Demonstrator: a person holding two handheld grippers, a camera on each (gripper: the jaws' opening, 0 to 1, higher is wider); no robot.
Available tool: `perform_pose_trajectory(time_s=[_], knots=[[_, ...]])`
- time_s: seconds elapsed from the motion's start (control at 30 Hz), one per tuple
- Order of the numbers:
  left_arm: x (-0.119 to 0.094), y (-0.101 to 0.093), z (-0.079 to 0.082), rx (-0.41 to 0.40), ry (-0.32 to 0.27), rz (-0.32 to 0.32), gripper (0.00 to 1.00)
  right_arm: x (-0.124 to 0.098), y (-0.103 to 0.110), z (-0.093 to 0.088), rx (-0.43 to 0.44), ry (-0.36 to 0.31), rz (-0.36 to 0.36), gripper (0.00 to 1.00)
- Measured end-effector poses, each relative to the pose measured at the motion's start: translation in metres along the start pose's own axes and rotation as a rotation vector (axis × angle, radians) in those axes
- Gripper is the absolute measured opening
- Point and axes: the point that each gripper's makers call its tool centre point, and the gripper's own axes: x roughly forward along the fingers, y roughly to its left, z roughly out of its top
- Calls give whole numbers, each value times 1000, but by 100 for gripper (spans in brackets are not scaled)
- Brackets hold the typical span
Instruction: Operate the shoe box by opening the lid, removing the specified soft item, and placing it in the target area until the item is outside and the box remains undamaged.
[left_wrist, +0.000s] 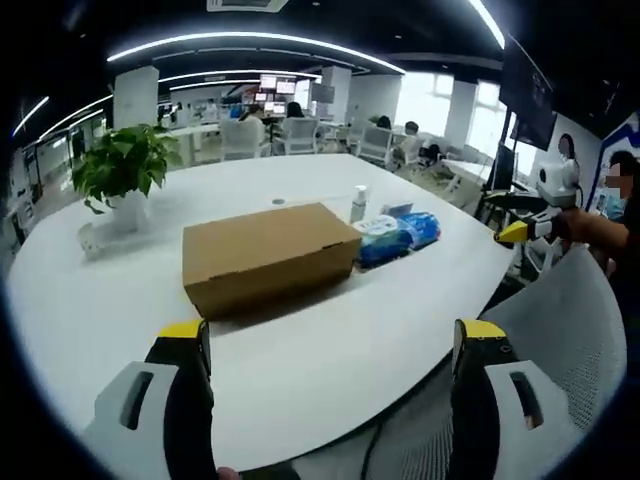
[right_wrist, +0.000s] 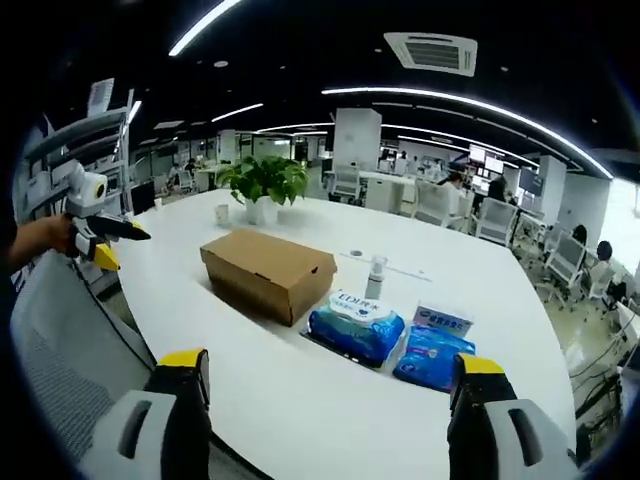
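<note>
A broad white table (right_wrist: 300, 400) carries a closed cardboard box (right_wrist: 266, 271) at its centre, blue wipe packs (right_wrist: 357, 325) just beside it, a small bottle (right_wrist: 376, 277) behind them, and a potted plant (right_wrist: 263, 186) at the far edge.

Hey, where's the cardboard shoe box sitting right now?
The shoe box sits closed near the middle of the white table, between the potted plant and the blue wipes packs; in the right gripper view it lies left of the packs.

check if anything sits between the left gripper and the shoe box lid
Nothing visible does. The left gripper is open, and bare white table lies between it and the closed shoe box. The wipes packs sit beside the box.
</note>
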Motion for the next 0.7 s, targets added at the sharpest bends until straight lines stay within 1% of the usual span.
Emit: perform_pose_trajectory(time_s=[0.03, 0.1, 0.2, 0.23, 0.3, 0.4, 0.6, 0.7], knots=[[-3, 1, 1, 8, -8, 6, 99, -2, 0, 0, 2, -8, -5, 100], [-6, 6, 4, 29, -35, 28, 99, -6, 2, -4, 13, -1, -6, 100], [-9, 10, 4, 30, -55, 35, 99, -10, 5, -6, 25, -9, -10, 100], [-10, 12, 4, 30, -61, 41, 99, -10, 5, -7, 21, -1, -13, 100], [-13, 13, 1, 28, -55, 49, 99, -11, 5, -9, 15, 6, -15, 100], [-16, 12, -2, 22, -52, 52, 99, -14, 7, -7, 11, -10, -11, 100], [-18, 6, -6, 61, -42, 50, 99, -14, 9, -9, 12, -2, -7, 100], [-19, 4, -6, 65, -47, 46, 99, -14, 9, -9, 12, -3, -6, 100]])
